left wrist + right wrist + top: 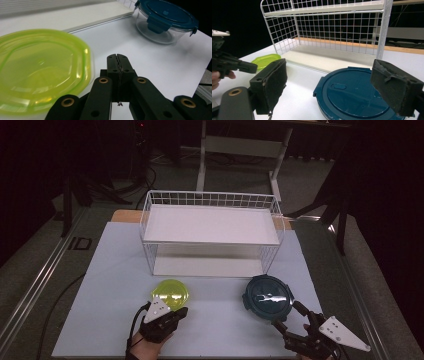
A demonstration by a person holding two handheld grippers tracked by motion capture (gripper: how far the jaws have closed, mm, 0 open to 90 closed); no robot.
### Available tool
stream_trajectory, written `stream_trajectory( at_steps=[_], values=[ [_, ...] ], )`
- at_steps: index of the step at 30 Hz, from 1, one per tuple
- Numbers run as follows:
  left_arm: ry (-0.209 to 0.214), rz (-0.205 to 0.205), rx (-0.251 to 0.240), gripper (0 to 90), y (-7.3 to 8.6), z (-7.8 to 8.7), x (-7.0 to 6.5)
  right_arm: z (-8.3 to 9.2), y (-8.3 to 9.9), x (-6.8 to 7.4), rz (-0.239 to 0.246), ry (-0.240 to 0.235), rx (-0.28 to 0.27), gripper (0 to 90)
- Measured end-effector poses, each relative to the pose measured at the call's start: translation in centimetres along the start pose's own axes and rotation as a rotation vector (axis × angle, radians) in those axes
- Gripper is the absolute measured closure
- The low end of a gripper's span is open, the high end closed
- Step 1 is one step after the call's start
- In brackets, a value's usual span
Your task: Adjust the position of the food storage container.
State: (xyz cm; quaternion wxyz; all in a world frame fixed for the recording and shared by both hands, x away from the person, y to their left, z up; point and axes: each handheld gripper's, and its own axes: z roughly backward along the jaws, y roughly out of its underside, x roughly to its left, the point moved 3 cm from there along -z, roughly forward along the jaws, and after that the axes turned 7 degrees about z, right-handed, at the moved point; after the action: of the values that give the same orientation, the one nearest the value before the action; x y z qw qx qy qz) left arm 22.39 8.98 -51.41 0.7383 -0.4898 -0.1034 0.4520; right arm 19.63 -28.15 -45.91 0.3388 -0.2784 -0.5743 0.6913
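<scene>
At six o'clock of the rack I hold both grippers: left gripper closed, empty, beside the green tub; right gripper open, jaws flanking the blue tub.

Bright table, dark surroundings, mild blur

White table. On it: white wire rack at the far side, two shelves, both bare. Nearer, left: container with yellow-green lid. Nearer, right: glass container with blue clip lid. The two containers sit well apart.
</scene>
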Motion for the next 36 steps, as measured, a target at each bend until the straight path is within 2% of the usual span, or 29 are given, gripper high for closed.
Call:
stream_trajectory(
  at_steps=[5,15,20,28,30,31,32,33,35,36],
  values=[
    [-0.024,-0.002,0.010,89.4,0.0,-0.3,0.6,0.0,0.0,0.0,0.003,-0.002,-0.002,13.7],
    [-0.076,0.001,0.008,89.4,0.3,1.0,2.0,0.0,0.0,0.1,0.004,-0.003,0.005,13.7],
    [-0.095,0.024,0.000,89.4,0.4,1.9,3.1,-0.1,0.1,0.0,0.003,-0.001,0.008,13.7],
    [-0.165,0.048,-0.016,89.4,0.2,3.1,5.2,-0.1,0.1,0.0,0.003,0.001,0.009,13.7],
    [-0.165,0.056,-0.028,89.4,0.1,3.2,5.4,0.0,0.0,0.0,0.004,0.003,0.010,13.7],
    [-0.127,0.053,-0.071,89.3,-0.2,3.8,5.3,0.0,0.0,-0.2,0.006,0.007,0.008,13.7],
    [-0.127,0.053,-0.071,89.2,-0.2,3.8,5.3,0.0,0.0,-0.2,0.006,0.007,0.008,13.7],
    [-0.110,0.015,-0.097,88.0,-0.6,4.2,4.7,0.0,-0.1,-0.5,0.012,0.018,0.010,13.7],
    [-0.042,0.004,-0.134,83.5,-1.0,4.4,4.0,0.1,-0.3,-0.9,0.010,0.023,0.005,13.6],
    [-0.042,0.004,-0.134,82.0,-1.0,4.4,4.0,0.1,-0.3,-0.9,0.010,0.023,0.005,13.6]
  ],
)
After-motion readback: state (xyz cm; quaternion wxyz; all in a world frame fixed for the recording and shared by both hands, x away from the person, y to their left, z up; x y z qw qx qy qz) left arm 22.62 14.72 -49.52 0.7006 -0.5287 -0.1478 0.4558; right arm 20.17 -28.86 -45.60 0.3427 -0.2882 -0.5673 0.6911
